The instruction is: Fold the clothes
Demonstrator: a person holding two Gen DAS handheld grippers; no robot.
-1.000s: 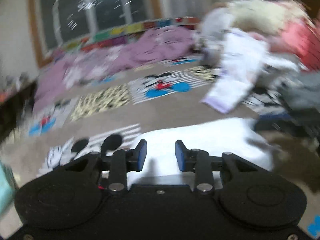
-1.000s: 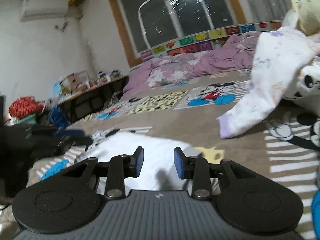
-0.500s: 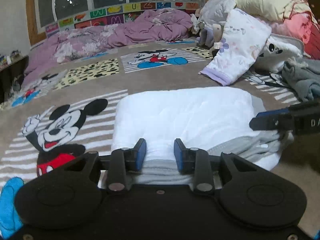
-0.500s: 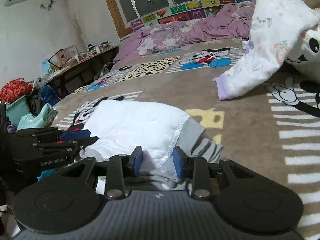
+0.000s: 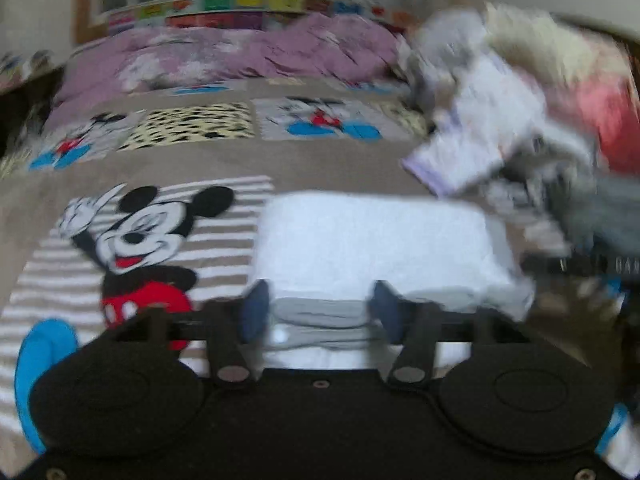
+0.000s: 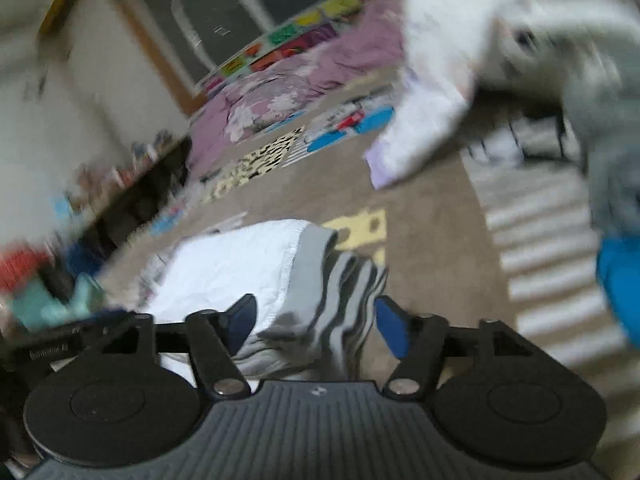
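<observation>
White cloth, a folded garment (image 5: pixel 372 240) with grey striped layers at its near edge, lay on a brown bed cover (image 5: pixel 320 164) printed with cartoon mice. The left claw (image 5: pixel 320 312) was spread wide, its two blue-padded fingers (image 5: pixel 256 312) standing on either side of the garment's grey edge; whether the pads touched the cloth could not be told through the blur. The right claw (image 6: pixel 316 320) was also spread wide, its fingers (image 6: pixel 392 328) straddling the striped grey corner (image 6: pixel 336 292) of the same garment from the other side, holding nothing.

Half a second before, both claws had their fingers close together at that edge; now the gaps were much larger. The garment remained in the same spot on the bed. Both views had turned blurry, the right one tilted.

A pile of loose clothes (image 5: pixel 500 120) sat at the far right of the bed, well apart from the folded garment, and a rumpled purple blanket (image 5: pixel 240 56) lay along the far side beneath a window (image 6: pixel 240 12).
</observation>
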